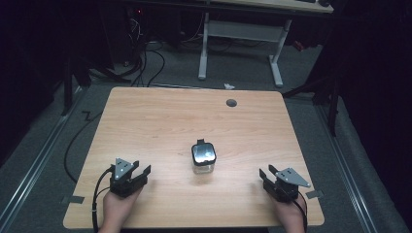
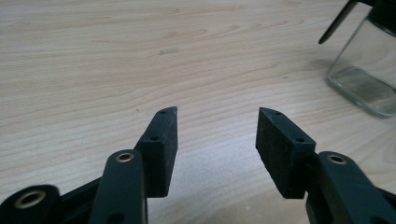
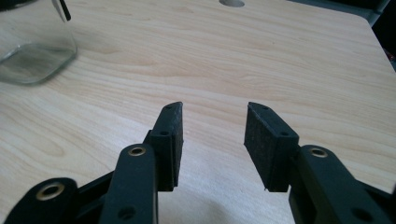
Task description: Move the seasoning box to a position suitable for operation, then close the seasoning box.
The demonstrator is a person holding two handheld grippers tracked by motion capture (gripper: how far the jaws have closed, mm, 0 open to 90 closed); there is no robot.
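Both our grippers, left gripper (image 1: 141,171) and right gripper (image 1: 266,174), sit wide apart, holding nothing. We think the jar (image 1: 203,157) waits untouched, so nothing looks started.

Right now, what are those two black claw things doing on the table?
A person is holding a gripper in each hand, the left gripper and the right gripper, low at the near edge of the wooden table. Both have their jaws open and grip nothing. Between them stands a small glass jar with a dark lid, untouched. Nothing is being handled yet.
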